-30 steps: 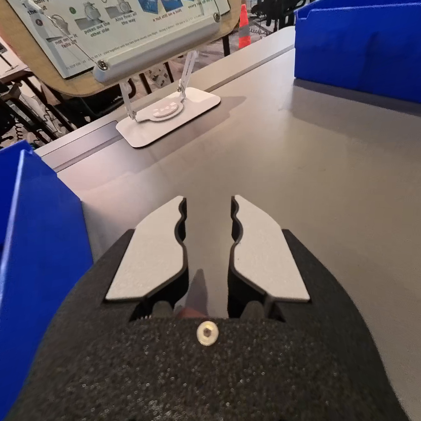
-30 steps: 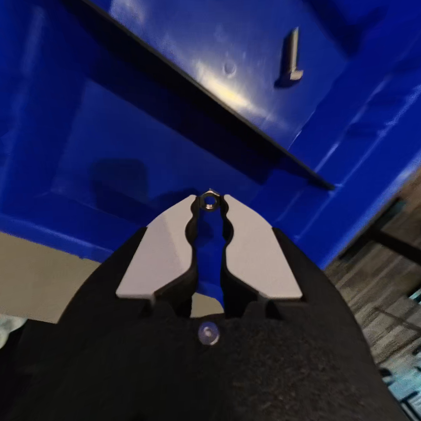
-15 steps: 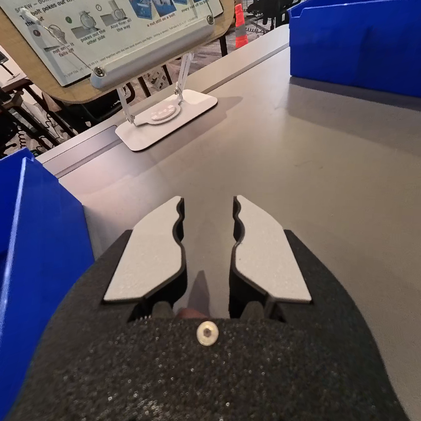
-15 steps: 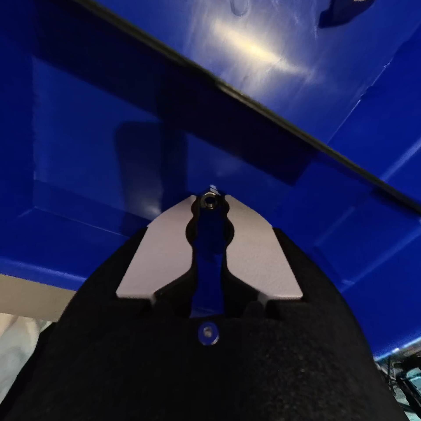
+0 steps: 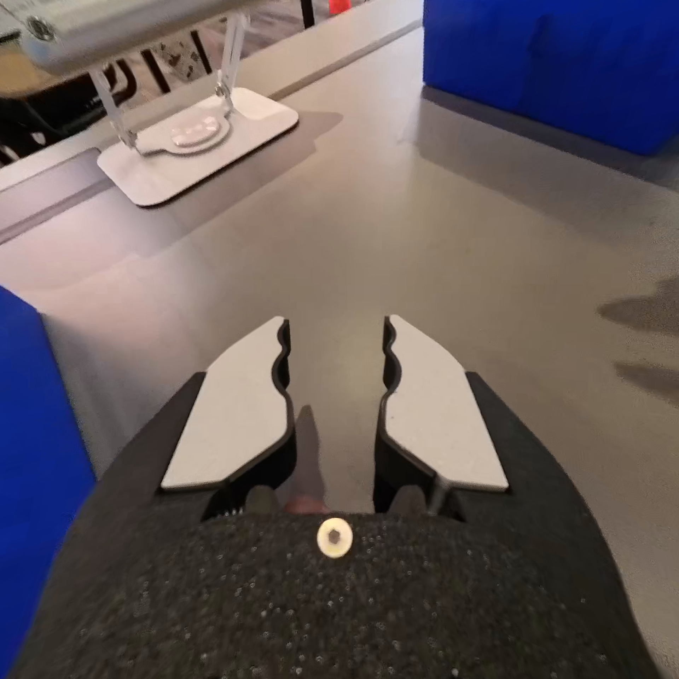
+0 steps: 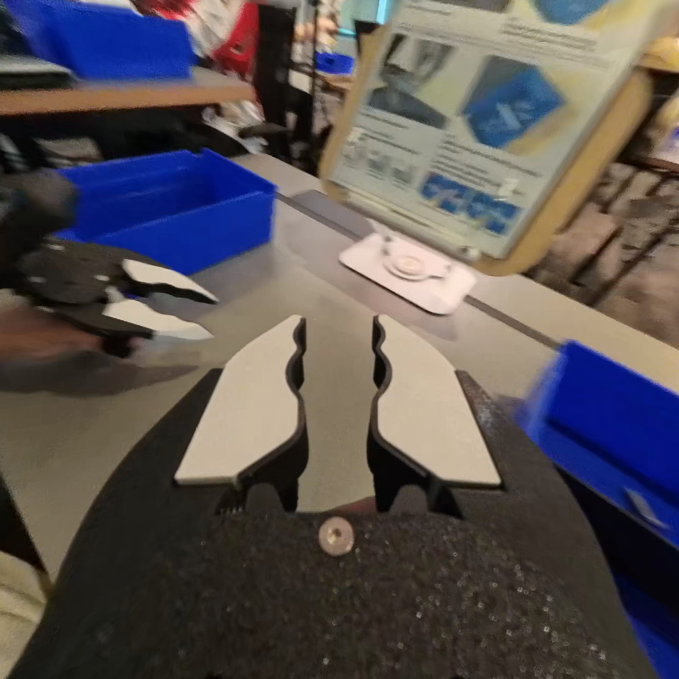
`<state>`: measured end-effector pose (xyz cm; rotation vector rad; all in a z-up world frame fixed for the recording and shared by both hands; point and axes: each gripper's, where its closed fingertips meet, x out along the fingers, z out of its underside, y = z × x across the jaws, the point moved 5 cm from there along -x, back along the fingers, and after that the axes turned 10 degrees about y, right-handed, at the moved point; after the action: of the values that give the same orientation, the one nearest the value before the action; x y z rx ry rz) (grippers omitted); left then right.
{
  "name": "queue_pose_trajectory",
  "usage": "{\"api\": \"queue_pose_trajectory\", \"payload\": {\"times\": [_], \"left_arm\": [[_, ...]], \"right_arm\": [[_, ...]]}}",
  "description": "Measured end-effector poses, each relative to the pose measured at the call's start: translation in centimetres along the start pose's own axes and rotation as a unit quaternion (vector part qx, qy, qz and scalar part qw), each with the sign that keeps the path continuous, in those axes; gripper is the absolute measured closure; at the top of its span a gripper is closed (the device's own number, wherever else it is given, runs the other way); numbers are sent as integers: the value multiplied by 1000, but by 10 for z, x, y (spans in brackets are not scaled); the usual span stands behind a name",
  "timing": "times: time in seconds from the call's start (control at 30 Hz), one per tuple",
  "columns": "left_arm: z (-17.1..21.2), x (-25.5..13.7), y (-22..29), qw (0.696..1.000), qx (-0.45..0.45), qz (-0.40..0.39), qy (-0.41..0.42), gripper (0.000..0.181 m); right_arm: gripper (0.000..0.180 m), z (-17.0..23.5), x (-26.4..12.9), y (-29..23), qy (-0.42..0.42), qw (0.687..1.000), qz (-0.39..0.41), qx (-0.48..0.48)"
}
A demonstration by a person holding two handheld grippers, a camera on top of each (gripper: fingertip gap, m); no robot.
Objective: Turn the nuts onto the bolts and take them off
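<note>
Right tongs [image 6: 338, 323]: open, a clear gap between the grey fingers, nothing held; they hang over bare grey table [image 6: 330, 404].
Left tongs [image 5: 336, 323]: open a little wider, also empty, over the same table; in the right wrist view they show at the left edge [image 6: 209, 318], blurred, fingers parted.
Nuts and bolts: none can be made out in either view; the bin insides are hidden or too blurred to tell.
Right bin [image 6: 606, 422]: blue, just beside the right tongs, on the table edge.
Left bin [image 6: 176, 209]: blue, open-topped, beyond the left tongs.
White stand [image 6: 408, 272]: flat base farther back on the table, between the bins.
Instruction sheet [image 6: 477, 121]: on a board carried by the stand, blurred.
Background: another table with a blue bin [image 6: 99, 40], far off.
</note>
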<state>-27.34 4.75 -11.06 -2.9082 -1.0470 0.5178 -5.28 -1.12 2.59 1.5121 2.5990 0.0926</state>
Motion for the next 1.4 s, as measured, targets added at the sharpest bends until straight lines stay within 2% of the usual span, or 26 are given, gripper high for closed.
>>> {"api": "queue_pose_trajectory", "payload": {"times": [0.1, 0.23, 0.4, 0.57, 0.63, 0.77, 0.87, 0.97, 1.07, 1.2, 1.33, 1.4], "left_arm": [[0, 0, 5, 1000, -7, 2, -7, 133], [2, 2, 13, 999, -27, 18, -9, 131], [1, 3, 17, 999, -28, 21, -4, 135], [2, 5, 21, 998, -40, 37, -9, 140], [-3, -1, 21, 999, -35, 36, -4, 137], [-59, -55, 0, 999, 6, -14, 43, 135], [-108, -116, -55, 993, 18, -108, 50, 135], [-123, -149, -122, 986, -36, -163, 6, 132], [-104, -146, -169, 977, -109, -164, -77, 128], [-51, -117, -213, 948, -193, -173, -183, 127], [17, -92, -240, 885, -323, -177, -283, 126], [40, -88, -247, 861, -348, -196, -315, 128]], "right_arm": [[138, 45, 36, -36, 5, 999, -27, 27], [139, 97, 60, -45, -2, 999, -33, 42], [144, 104, 55, -32, 24, 997, -25, 69], [146, 113, 55, -34, 9, 997, -31, 72], [148, 114, 55, -36, 8, 998, -33, 60], [148, 116, 56, -39, -2, 998, -41, 54], [148, 117, 57, -40, -6, 996, -52, 71], [148, 118, 59, -41, -12, 995, -59, 79], [148, 119, 59, -41, -16, 994, -65, 82], [149, 120, 59, -43, -20, 993, -73, 85], [149, 120, 59, -47, -21, 993, -84, 86], [149, 120, 59, -49, -23, 993, -88, 80]]}}
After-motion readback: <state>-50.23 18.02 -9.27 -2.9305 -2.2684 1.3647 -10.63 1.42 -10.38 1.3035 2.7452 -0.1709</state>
